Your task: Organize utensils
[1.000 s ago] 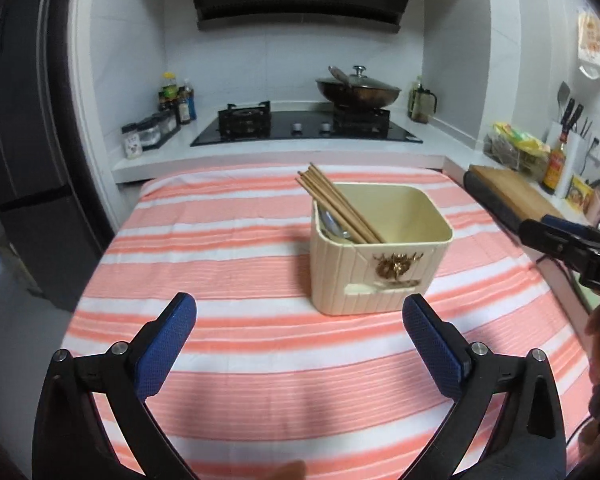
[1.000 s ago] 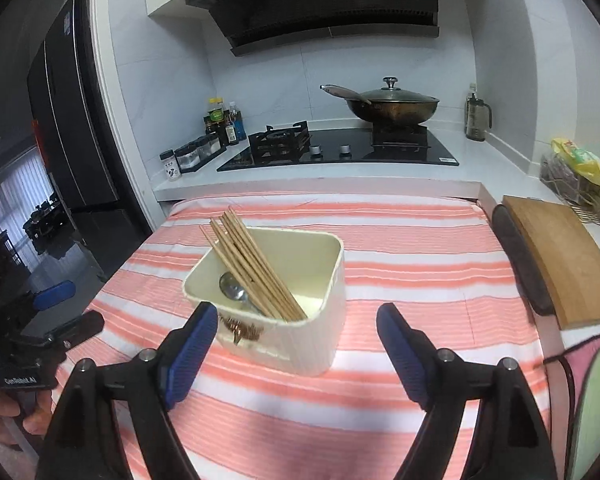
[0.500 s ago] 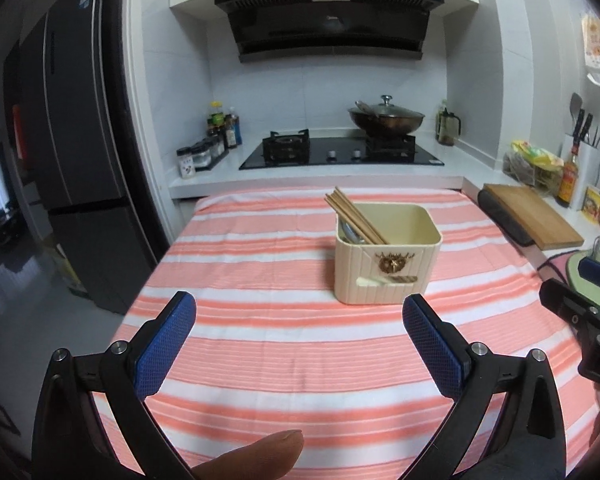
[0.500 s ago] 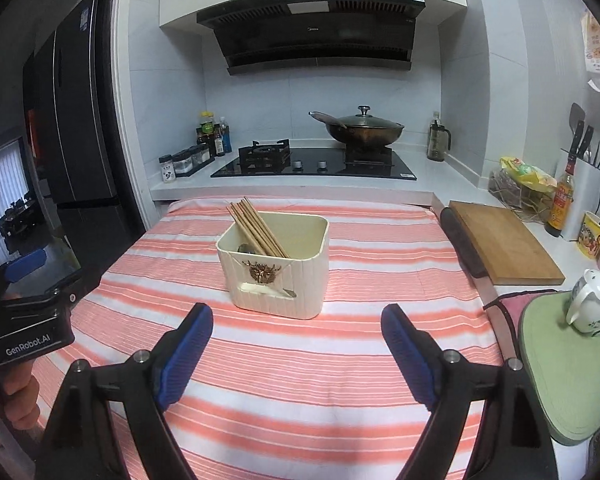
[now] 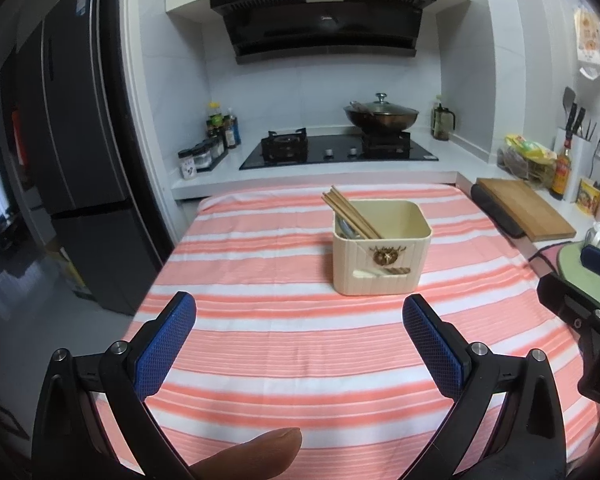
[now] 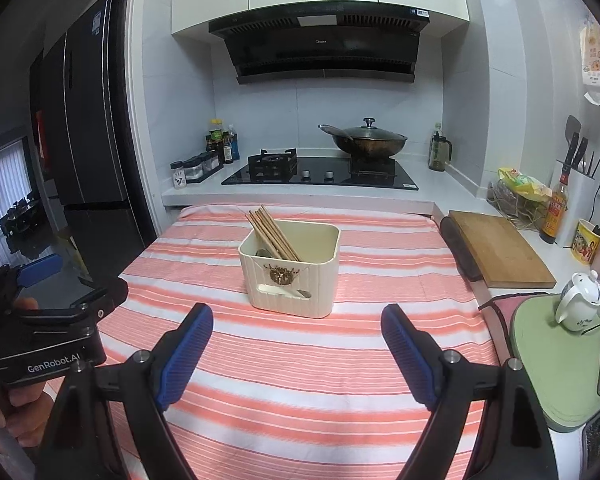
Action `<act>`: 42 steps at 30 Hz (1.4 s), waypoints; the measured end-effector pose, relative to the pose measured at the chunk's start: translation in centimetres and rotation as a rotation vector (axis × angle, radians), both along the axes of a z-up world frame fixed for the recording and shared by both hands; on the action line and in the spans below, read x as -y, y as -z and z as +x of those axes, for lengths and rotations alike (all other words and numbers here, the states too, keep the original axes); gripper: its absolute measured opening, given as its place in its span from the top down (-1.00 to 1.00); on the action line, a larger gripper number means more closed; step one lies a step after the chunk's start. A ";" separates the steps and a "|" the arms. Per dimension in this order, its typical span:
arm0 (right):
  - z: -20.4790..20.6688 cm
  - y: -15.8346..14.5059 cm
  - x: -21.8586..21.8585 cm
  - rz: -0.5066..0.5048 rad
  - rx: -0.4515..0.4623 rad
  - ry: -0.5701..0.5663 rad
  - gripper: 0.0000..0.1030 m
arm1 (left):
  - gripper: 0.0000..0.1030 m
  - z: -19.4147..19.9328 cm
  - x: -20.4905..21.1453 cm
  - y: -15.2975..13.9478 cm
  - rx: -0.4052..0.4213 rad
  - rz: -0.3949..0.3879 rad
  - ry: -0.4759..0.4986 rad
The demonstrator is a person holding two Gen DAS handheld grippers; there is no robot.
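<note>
You're holding both tools low and level over the near edge of the counter, w/ its pink-and-white striped cloth, both pointing fwd toward the stove. Your left hand-held gripper has its blue pads spread wide, nothing between them; one fingertip of yours pokes in at the bottom of the left wrist view. Your right hand-held gripper is likewise spread wide and holds nothing. Each tool shows at the edge of the other's view, so they sit side by side, well apart. The cream utensil holder stands upright mid-counter, ahead of both tools and touching neither. A bundle of wooden chopsticks leans to the holder's back-left corner, w/ a spoon bowl just beside them. A cutting board lies at the right.
</note>
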State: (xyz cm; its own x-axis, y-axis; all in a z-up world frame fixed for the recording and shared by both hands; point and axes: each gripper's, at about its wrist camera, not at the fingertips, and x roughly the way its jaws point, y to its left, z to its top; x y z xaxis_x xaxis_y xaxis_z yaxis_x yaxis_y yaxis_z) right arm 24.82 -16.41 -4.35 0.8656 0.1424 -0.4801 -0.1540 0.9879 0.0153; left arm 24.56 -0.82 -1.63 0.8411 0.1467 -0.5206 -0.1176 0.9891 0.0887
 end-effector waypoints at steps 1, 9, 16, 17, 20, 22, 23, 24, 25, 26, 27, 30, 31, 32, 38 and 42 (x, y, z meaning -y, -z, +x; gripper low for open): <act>-0.2 -0.2 -0.1 0.001 0.004 -0.001 -0.70 | -0.99 -0.1 0.1 -0.1 0.001 0.002 -0.002; -0.7 -0.9 -0.4 -0.014 0.018 0.012 -0.70 | -0.99 -0.9 -0.4 -1.0 0.020 -0.019 -0.004; -0.8 -1.2 -0.4 -0.020 0.018 0.028 -0.70 | -0.99 -1.1 -0.8 -1.5 0.025 -0.017 -0.019; -0.9 -1.3 -0.4 -0.020 0.020 0.030 -0.70 | -0.99 -1.1 -0.8 -1.5 0.025 -0.018 -0.019; -1.1 -1.5 -0.3 -0.023 0.029 0.037 -0.70 | -0.99 -1.0 -0.9 -1.6 0.024 -0.019 -0.018; -1.2 -1.7 -0.2 -0.022 0.035 0.043 -0.70 | -0.99 -0.9 -0.8 -1.6 0.022 -0.016 -0.017; -1.2 -1.8 -0.2 -0.023 0.038 0.045 -0.70 | -0.99 -0.9 -0.7 -1.6 0.020 -0.014 -0.017; -1.3 -1.8 -0.1 -0.024 0.040 0.046 -0.70 | -0.99 -0.9 -0.7 -1.5 0.019 -0.013 -0.016; -1.4 -1.9 -0.1 -0.026 0.043 0.049 -0.70 | -0.99 -0.9 -0.6 -1.5 0.017 -0.012 -0.016; -1.5 -2.0 -0.1 -0.028 0.046 0.052 -0.70 | -0.99 -0.9 -0.6 -1.4 0.014 -0.011 -0.017; -1.5 -2.0 -0.1 -0.032 0.049 0.056 -0.70 | -0.99 -0.9 -0.6 -1.4 0.013 -0.010 -0.018; -1.7 -2.1 -0.2 -0.039 0.056 0.063 -0.70 | -0.99 -0.8 -0.6 -1.4 0.009 -0.013 -0.019; -1.7 -2.1 -0.2 -0.040 0.057 0.065 -0.70 | -0.99 -0.8 -0.7 -1.4 0.009 -0.015 -0.020; -1.7 -2.1 -0.2 -0.041 0.058 0.067 -0.71 | -0.99 -0.9 -0.7 -1.3 0.008 -0.017 -0.020; -1.9 -2.1 -0.3 -0.053 0.062 0.078 -0.70 | -0.99 -1.0 -0.7 -1.2 0.006 -0.016 -0.024; -2.0 -2.1 -0.3 -0.059 0.062 0.082 -0.70 | -0.99 -1.0 -0.9 -1.1 0.002 -0.020 -0.026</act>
